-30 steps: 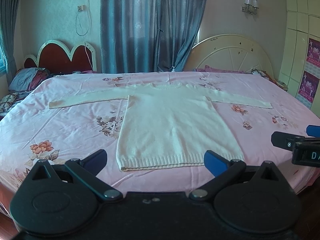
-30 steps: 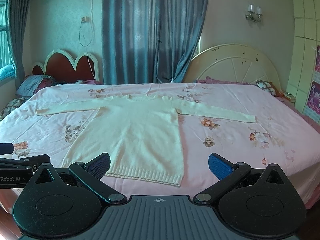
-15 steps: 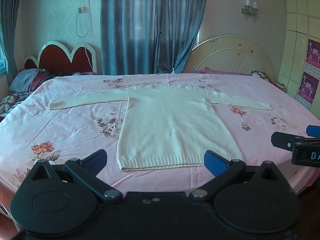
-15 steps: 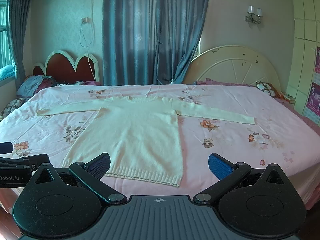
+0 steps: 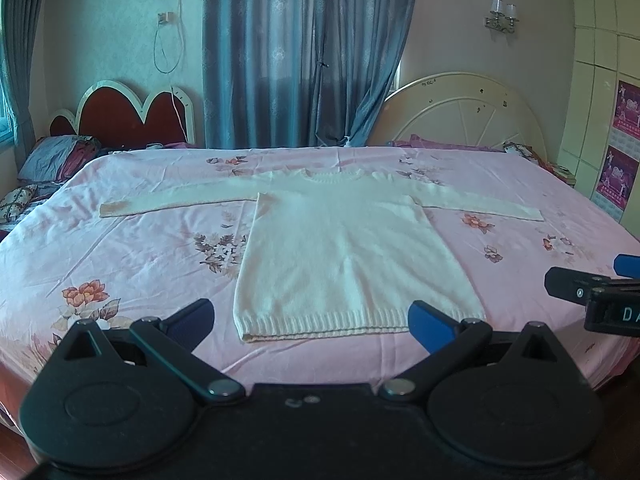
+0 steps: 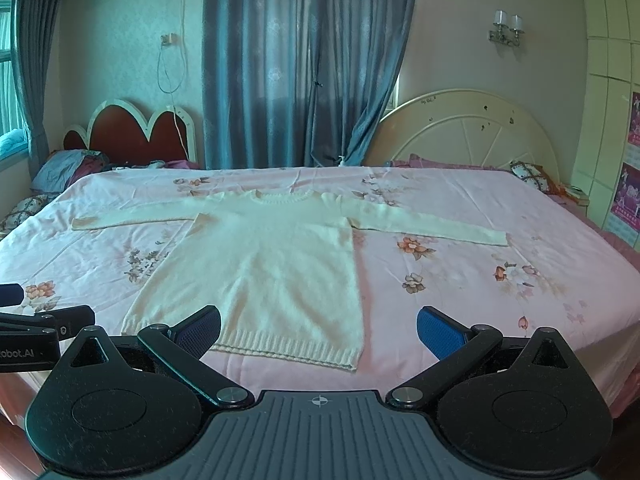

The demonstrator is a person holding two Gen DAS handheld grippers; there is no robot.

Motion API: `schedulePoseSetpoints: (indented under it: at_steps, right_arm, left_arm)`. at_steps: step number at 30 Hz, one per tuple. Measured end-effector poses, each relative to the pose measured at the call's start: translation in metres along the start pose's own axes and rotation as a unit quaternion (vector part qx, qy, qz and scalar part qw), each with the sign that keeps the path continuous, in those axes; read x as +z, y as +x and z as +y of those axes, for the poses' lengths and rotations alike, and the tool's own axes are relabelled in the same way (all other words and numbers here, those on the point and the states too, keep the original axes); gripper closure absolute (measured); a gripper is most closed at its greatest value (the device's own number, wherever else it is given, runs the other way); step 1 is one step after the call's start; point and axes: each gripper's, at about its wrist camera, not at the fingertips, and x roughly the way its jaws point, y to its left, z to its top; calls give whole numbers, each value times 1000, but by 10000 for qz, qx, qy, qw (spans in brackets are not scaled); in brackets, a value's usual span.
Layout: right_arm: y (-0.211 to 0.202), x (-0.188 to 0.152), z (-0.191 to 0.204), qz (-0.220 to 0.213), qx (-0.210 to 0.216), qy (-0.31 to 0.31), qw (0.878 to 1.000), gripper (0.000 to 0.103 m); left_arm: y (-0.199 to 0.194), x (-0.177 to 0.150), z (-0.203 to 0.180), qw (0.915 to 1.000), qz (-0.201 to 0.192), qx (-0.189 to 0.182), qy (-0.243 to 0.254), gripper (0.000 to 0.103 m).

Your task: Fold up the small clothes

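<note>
— Where is the cream sweater (image 5: 344, 248) lying?

— Flat on the pink floral bed (image 5: 120, 248), sleeves stretching toward both side edges, hem nearing the front edge.

— And the grippers?

— The left gripper (image 5: 312, 320) and right gripper (image 6: 320, 330) are hovering, seemingly short of the hem, fingers spread wide, gripping nothing.

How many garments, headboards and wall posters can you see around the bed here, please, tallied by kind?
Garments: 1, the cream sweater lying flat on the pink sheet
Headboards: 2, the red scalloped one and the cream arched one
Wall posters: 2, upper and lower
Total: 5
</note>
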Motion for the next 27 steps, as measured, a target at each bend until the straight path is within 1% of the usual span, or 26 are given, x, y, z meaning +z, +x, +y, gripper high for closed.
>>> schedulePoseSetpoints:
  at_steps: [27]
  right_arm:
    - [4, -3, -2, 34, -4, 27, 10000, 0]
  left_arm:
    - [4, -5, 5, 10000, 8, -28, -54, 0]
